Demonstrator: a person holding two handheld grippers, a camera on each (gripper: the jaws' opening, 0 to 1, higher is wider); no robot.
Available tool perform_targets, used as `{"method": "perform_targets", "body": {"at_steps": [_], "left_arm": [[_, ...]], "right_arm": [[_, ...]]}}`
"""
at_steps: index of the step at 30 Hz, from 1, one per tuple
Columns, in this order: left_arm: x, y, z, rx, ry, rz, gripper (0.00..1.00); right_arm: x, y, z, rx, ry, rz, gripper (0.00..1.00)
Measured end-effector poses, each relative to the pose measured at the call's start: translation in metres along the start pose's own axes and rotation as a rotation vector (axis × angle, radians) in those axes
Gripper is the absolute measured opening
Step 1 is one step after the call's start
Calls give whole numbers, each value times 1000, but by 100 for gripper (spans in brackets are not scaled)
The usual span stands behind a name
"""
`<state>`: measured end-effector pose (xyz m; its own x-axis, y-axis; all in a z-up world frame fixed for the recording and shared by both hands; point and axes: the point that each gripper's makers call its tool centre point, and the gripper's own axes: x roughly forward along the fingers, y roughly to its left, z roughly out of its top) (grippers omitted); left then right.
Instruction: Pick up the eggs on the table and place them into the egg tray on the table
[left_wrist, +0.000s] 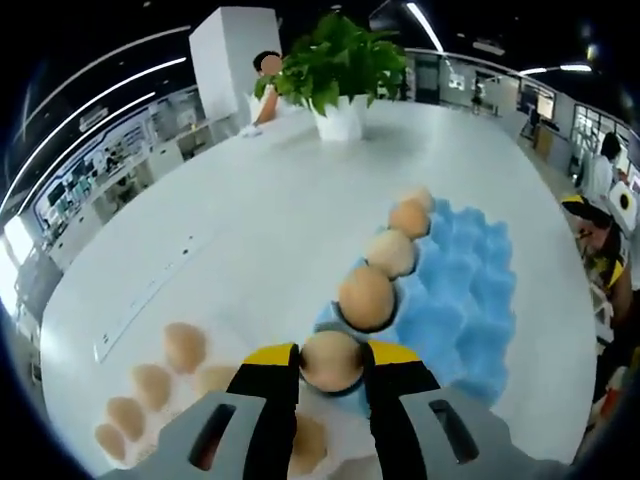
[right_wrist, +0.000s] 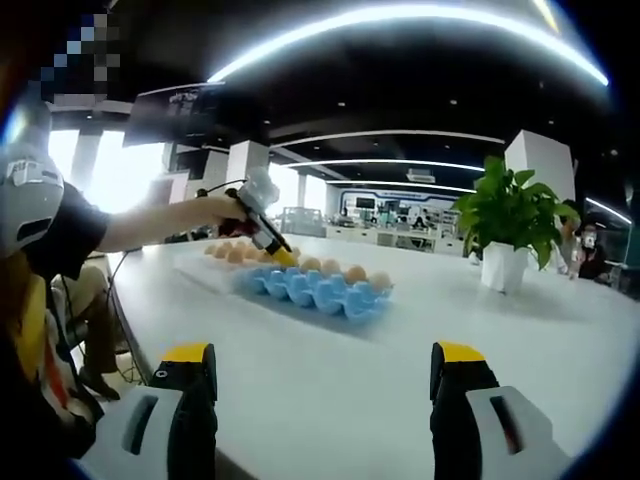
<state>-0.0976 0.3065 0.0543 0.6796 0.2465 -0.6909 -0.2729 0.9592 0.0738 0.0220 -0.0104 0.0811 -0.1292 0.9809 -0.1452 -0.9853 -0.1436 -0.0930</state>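
Left gripper view: the left gripper (left_wrist: 332, 362) clamps an egg (left_wrist: 331, 357) over the blue tray's (left_wrist: 470, 290) near corner; the tray's egg row runs away toward the plant (left_wrist: 335, 60). Loose eggs (left_wrist: 185, 345) lie left of the tray.

Right gripper view: the right gripper (right_wrist: 325, 375) gapes wide, holding nothing, well short of the tray (right_wrist: 320, 290), whose long axis runs crosswise.

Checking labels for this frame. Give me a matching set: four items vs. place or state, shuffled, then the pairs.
Items:
1. left claw
2. right claw
3. potted plant
4. loose eggs

Place or state:
A. on the bare table beside the blue egg tray
B. open, holding nothing
C. at the far end of the table
D. closed on an egg at the tray's near end

Pairs: 1-D, 2-B, 3-C, 4-A
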Motion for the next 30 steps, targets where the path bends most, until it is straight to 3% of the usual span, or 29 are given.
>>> {"method": "perform_targets", "body": {"at_steps": [30], "left_arm": [[5,2,2,-34,-24,-36,26]], "right_arm": [[0,-1,0,-2,7,-3,92]]}}
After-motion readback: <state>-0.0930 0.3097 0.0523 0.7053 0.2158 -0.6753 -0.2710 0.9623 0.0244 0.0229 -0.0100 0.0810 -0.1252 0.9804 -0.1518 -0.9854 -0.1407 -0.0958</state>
